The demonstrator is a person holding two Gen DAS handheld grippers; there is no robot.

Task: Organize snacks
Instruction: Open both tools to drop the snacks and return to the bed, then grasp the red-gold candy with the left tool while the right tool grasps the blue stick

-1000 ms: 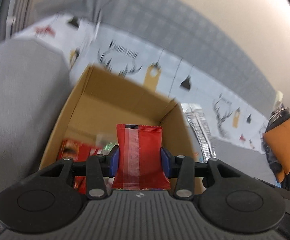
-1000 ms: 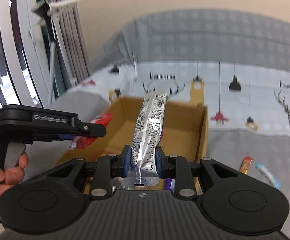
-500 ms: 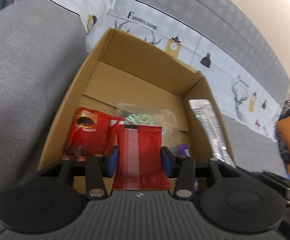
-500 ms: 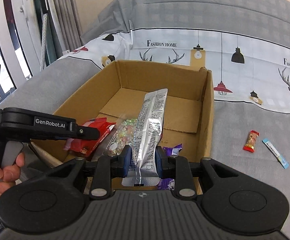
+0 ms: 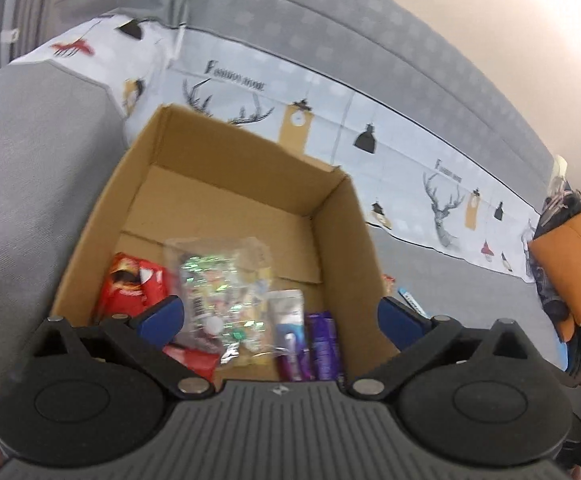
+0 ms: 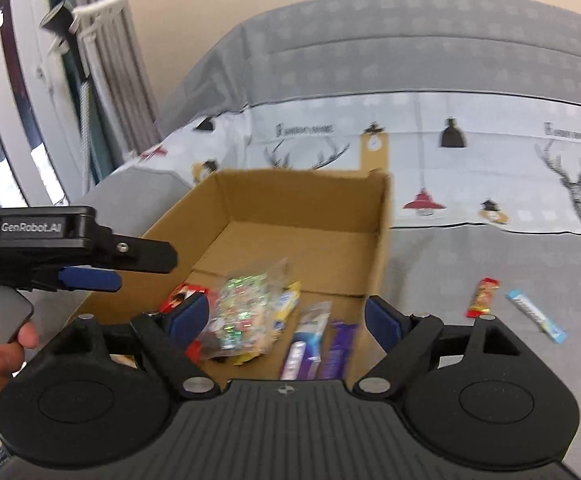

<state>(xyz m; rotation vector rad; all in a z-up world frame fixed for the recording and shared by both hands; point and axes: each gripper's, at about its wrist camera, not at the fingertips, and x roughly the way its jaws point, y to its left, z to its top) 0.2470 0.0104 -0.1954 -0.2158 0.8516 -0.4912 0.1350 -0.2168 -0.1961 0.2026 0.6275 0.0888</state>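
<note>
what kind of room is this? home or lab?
Most likely a home bedroom. The cardboard box sits on a soft grey bed surface under a deer-print "Fashion Home" cover, with a padded grey headboard behind and curtains by a window at left.

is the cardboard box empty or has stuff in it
Not empty: the cardboard box holds several snack packets at its near end, including a clear candy bag; the far half is bare.

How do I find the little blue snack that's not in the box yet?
Find the cardboard box on the grey bedspread. Two snack sticks lie on the cover to its right. The blue stick is the farther one, pale blue beside a red and yellow stick.
</note>
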